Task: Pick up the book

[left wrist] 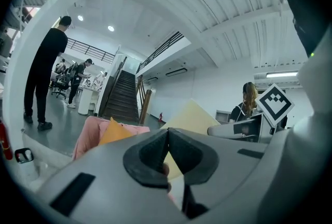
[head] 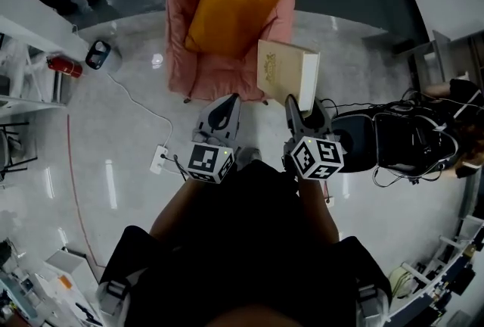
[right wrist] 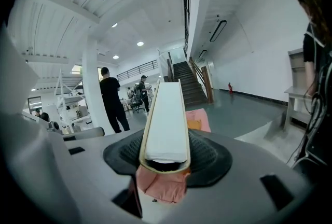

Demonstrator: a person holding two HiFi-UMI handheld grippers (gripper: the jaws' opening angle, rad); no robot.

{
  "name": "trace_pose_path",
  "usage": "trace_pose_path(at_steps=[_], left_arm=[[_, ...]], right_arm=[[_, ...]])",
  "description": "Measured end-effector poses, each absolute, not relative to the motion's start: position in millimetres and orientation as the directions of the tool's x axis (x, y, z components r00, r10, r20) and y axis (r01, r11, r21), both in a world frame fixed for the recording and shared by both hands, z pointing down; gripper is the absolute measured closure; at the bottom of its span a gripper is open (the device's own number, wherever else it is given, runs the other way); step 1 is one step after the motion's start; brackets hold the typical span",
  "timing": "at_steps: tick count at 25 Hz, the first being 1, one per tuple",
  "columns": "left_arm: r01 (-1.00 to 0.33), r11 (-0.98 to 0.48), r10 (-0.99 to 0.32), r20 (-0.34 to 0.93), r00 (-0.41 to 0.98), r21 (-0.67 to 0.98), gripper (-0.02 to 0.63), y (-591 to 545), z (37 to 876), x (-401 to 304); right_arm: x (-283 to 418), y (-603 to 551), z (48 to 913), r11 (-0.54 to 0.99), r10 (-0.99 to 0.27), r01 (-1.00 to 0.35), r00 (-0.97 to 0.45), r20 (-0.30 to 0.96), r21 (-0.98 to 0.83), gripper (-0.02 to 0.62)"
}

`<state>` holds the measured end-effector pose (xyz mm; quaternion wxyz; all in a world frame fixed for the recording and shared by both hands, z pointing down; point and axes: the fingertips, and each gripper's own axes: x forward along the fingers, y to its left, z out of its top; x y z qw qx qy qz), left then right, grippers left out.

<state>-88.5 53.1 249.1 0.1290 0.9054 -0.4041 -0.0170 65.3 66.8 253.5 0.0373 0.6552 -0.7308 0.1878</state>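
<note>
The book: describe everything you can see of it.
The book is a thick, closed hardback with a cream cover that bears a faint ornamental design, and a white block of pages. It is held up on edge and tilted, in front of the pink armchair and its orange cushion. The right gripper clamps its lower end, one pad on each cover. The right gripper view shows the white page edge running away from the jaws. Nothing else appears to touch it.

One book (head: 283, 72), one armchair (head: 178, 23), one cushion (head: 231, 7)
</note>
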Motion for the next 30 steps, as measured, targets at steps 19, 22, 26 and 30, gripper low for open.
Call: trace_pose_path(at_steps=[19,22,26,30], left_arm=[[-0.742,-0.640,-0.741,0.095,0.664,0.199,0.597,86.9,237.3,-18.4],[-0.744,-0.641,-0.742,0.097,0.664,0.189,0.597,85.4,234.5,-14.5],[-0.745,-0.641,-0.742,0.098,0.663,0.184,0.597,81.5,236.6,-10.4],[-0.749,-0.637,-0.746,0.099,0.658,0.180,0.597,74.5,244.1,-9.8]], right_arm=[[127.0,104.9,246.4,0.135,-0.939,-0.961,-0.201,0.278,-0.240,0.370],[129.8,102.7,245.2,0.140,-0.939,-0.961,-0.206,0.275,-0.240,0.370],[133.5,97.5,244.4,0.146,-0.941,-0.960,-0.210,0.264,-0.241,0.370],[135.2,91.6,251.5,0.150,-0.941,-0.958,-0.214,0.262,-0.244,0.370]])
